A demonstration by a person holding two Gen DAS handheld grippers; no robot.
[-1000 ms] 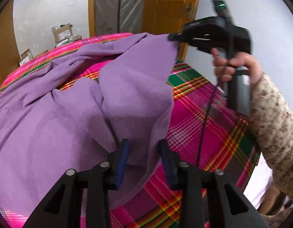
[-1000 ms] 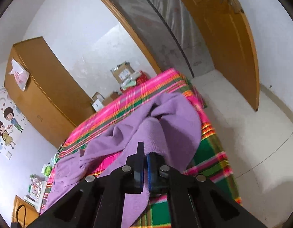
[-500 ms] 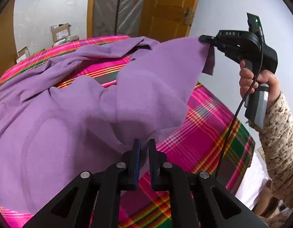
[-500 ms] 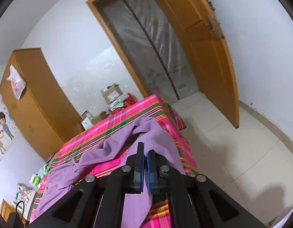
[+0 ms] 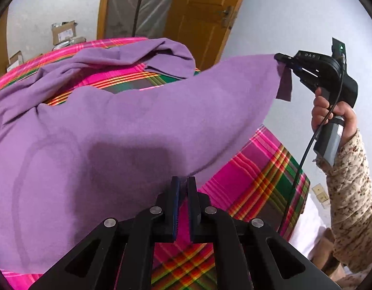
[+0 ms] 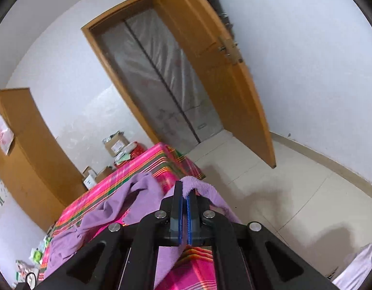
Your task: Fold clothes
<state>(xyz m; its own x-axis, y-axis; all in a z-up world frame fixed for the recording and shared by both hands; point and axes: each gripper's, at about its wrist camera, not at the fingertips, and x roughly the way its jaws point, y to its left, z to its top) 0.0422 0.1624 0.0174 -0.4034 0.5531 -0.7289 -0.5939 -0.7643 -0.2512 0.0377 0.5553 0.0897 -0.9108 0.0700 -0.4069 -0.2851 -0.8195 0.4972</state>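
A purple garment (image 5: 118, 130) lies spread over a bed with a pink, green and orange plaid cover (image 5: 253, 181). My left gripper (image 5: 183, 188) is shut on the garment's near edge. In the left wrist view my right gripper (image 5: 282, 60) is up at the right, held by a hand (image 5: 331, 111), and pinches another corner, so the cloth stretches taut between the two. In the right wrist view that gripper (image 6: 184, 193) is shut on a fuzzy purple fold (image 6: 200, 188), with the rest of the garment (image 6: 101, 217) trailing down onto the bed.
An open wooden door (image 6: 224, 77) and a plastic-covered doorway (image 6: 161, 77) stand beyond the bed. Cardboard boxes (image 6: 116, 145) sit by the far wall, a wooden wardrobe (image 6: 29, 149) at the left. Tiled floor (image 6: 282, 193) lies right of the bed. A patterned sleeve (image 5: 350, 193) is near the bed's right edge.
My left gripper went from open to shut on the garment's edge. The right gripper rose and moved right with its corner, pulling the cloth taut and lifting it off the bed.
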